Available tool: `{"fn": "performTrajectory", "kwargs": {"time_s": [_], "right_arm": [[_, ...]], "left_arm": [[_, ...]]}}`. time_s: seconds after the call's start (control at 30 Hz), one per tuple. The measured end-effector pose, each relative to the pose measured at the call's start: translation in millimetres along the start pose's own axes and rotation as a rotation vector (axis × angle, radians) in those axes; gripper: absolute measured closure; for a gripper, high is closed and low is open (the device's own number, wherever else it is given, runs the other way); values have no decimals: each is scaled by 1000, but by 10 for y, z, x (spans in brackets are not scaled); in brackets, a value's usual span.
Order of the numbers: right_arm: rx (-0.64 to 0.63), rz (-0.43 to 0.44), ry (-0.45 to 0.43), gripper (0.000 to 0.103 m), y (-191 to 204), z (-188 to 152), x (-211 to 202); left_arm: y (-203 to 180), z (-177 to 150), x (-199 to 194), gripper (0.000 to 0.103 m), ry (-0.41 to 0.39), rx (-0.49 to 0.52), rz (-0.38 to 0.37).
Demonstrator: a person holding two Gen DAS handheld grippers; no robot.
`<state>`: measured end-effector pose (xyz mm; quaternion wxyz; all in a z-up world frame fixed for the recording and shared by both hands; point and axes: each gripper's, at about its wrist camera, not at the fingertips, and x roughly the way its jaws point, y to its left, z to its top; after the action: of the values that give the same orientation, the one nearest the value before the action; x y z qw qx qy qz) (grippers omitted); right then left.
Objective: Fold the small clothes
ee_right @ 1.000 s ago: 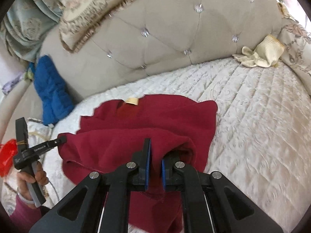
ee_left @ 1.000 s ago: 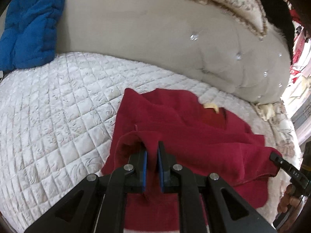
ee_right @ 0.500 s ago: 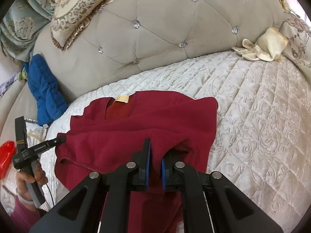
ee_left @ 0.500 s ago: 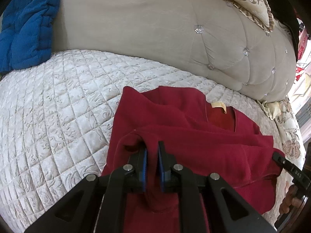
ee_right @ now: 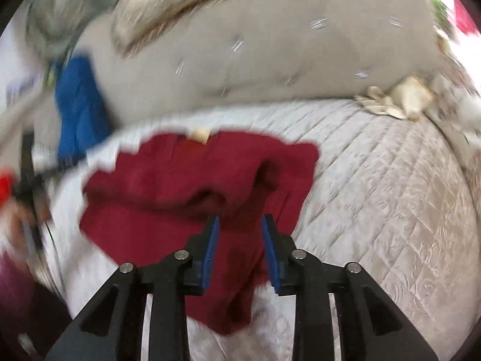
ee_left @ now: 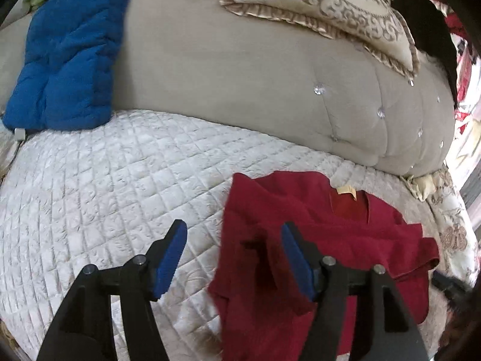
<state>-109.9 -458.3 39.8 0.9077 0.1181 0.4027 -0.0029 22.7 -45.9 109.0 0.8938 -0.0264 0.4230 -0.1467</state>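
A small dark red top (ee_left: 330,240) lies rumpled and partly folded on the quilted white bed cover (ee_left: 105,186), its tan neck label (ee_left: 345,191) toward the headboard. My left gripper (ee_left: 233,240) is open and empty above the top's left edge. In the blurred right wrist view the top (ee_right: 180,195) lies under and ahead of my right gripper (ee_right: 240,225), which is open and empty above the top's right part. The left hand-held gripper (ee_right: 30,180) shows at that view's left edge.
A grey tufted headboard (ee_left: 240,75) runs along the back with a patterned cushion (ee_left: 330,0) on top. A blue padded item (ee_left: 66,54) leans at the back left. Cream gloves (ee_right: 396,99) lie at the back right of the bed.
Both grippers were shut on the red top's lifted edge; both have opened and let it go. The top has dropped onto the bed. The right view is blurred by motion.
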Motion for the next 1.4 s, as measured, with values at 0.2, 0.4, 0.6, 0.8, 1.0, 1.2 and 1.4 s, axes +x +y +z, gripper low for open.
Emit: {"fn": "performTrajectory", "kwargs": {"time_s": [0.2,0.4,0.6,0.8,1.0,1.2,1.4], "right_arm": [[-28,-30,-8,98,149,412,573],[278,-59,-57,97,-256,843,758],[7,144,-16,97,744,607,661],[-86,166,35,97,1593,907,1434],[-53,143,111,82,1854,1185,2128],[-17,124,26,82,1299,978,1305],[49,-296,3,82,119,816,899]], "left_arm": [[197,-43,137,34,41,-48,65],[430,-25,124,34,56,-114,76],[485,-26,117,34,61,-135,71],[320,-72,126,34,67,-74,70],[186,-78,231,34,81,-26,63],[103,-112,308,34,103,-25,27],[-58,-171,448,33,127,14,41]]}}
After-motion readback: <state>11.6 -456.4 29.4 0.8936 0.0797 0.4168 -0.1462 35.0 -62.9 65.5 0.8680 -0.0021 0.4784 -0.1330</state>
